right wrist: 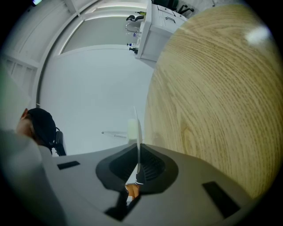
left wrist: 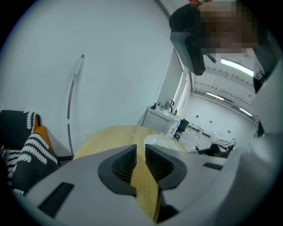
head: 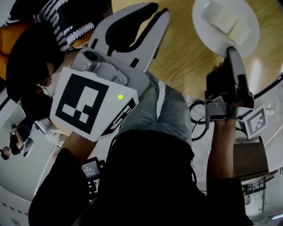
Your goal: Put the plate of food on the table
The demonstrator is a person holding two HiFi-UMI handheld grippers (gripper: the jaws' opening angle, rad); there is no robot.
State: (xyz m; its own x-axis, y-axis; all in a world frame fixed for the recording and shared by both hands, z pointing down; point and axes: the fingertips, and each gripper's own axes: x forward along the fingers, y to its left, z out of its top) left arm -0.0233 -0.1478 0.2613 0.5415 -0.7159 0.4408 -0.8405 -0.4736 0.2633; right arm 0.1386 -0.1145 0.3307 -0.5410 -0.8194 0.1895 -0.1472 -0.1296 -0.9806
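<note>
A white plate carrying pale food blocks lies over the far right part of the round wooden table. My right gripper is shut on the plate's near rim. In the right gripper view the plate shows edge-on between the pads, with the table beside it. Whether the plate rests on the wood I cannot tell. My left gripper hangs near the table's near edge, left of the plate. It is open by a narrow gap with nothing in it, and the plate lies just beyond.
A black-and-white patterned cloth over something orange sits left of the table. The person's jeans-clad legs are below, with cables on the floor beside them. A white counter and an office chair stand far off.
</note>
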